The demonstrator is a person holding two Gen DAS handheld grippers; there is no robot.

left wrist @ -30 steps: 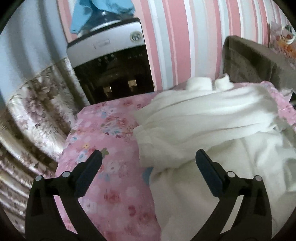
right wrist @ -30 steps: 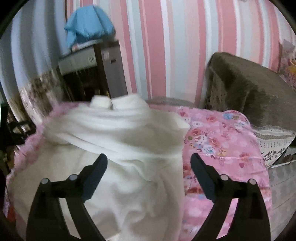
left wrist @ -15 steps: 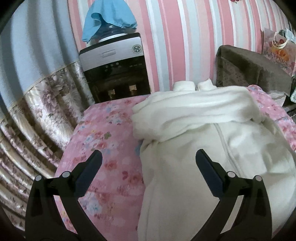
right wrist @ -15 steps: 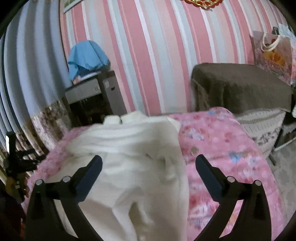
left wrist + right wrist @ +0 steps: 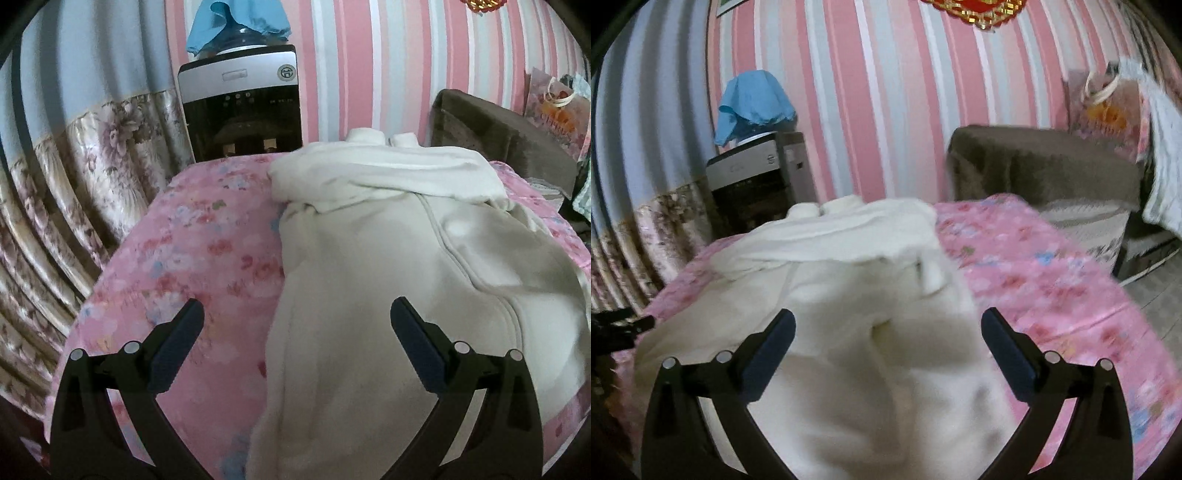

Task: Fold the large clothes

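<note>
A large cream fleece garment (image 5: 388, 258) lies spread on the pink floral bedspread (image 5: 192, 251), its far part folded over toward me, with a seam running down its middle. My left gripper (image 5: 295, 339) is open and empty, held above the garment's near left edge. In the right wrist view the same garment (image 5: 849, 280) fills the middle. My right gripper (image 5: 886, 343) is open and empty above its near part. Neither gripper touches the cloth.
A water dispenser (image 5: 240, 103) with a blue cloth on top stands beyond the bed's far end against the striped wall. Floral curtains (image 5: 74, 177) hang at the left. A brown covered seat (image 5: 1041, 162) and a gift bag (image 5: 1104, 107) are at the right.
Both grippers have pulled back and risen from the garment, so more of the bed and wall shows. Both stay open. The garment lies as it did.
</note>
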